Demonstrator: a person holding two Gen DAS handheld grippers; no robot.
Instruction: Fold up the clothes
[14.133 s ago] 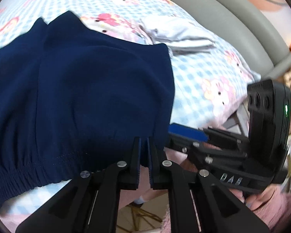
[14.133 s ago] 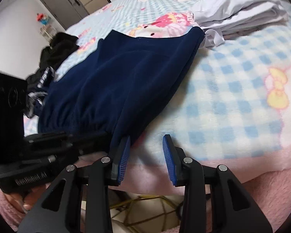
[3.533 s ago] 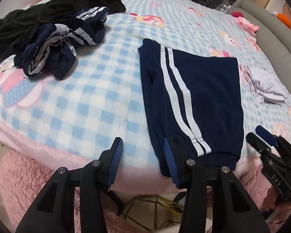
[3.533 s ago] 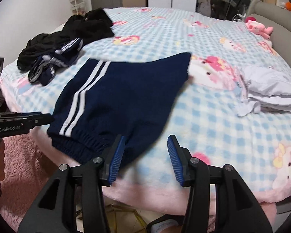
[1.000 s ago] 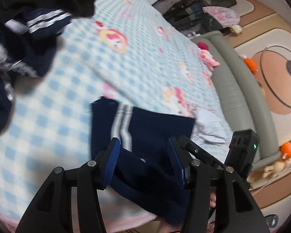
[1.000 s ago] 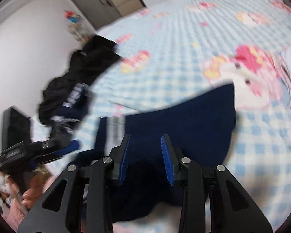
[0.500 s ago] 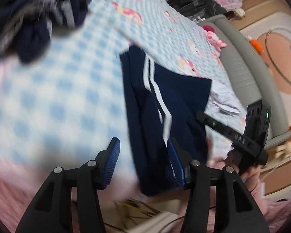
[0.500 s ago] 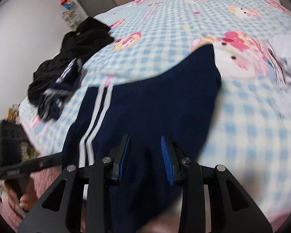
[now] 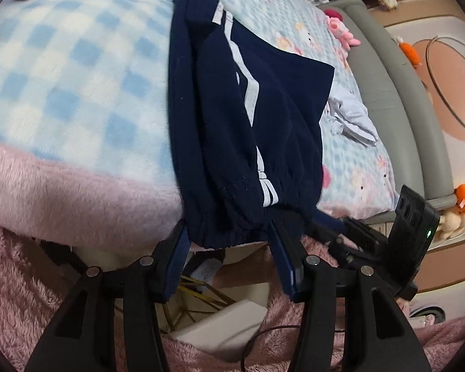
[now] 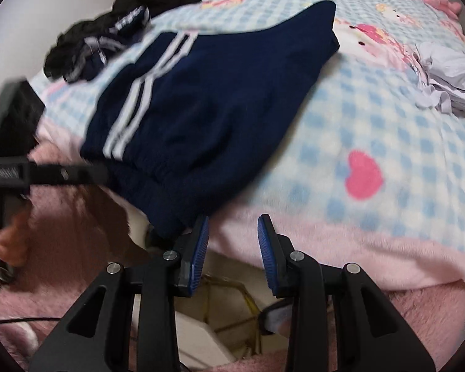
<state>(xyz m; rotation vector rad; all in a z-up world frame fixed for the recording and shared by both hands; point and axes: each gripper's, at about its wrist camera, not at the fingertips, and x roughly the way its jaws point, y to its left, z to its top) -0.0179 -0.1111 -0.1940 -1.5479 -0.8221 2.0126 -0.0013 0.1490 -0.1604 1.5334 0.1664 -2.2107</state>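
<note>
The navy track pants (image 10: 207, 93) lie doubled at the bed's near edge, waistband overhanging at 6 o'clock; judging by this, 1 fold looks done and more remain. The left gripper (image 9: 229, 241) sits wide open around the waistband. The right gripper (image 10: 232, 238) is open, empty, just beside its corner.

The navy shorts (image 9: 248, 117) hang over the bed edge at lower centre of the left wrist view, hiding the tips of the left gripper (image 9: 229, 248) behind the waistband. In the right wrist view, motion blur smears the dark clothes pile (image 10: 114, 37) at upper left. The folded pale garment (image 10: 452, 77) is cut off by the right edge.
</note>
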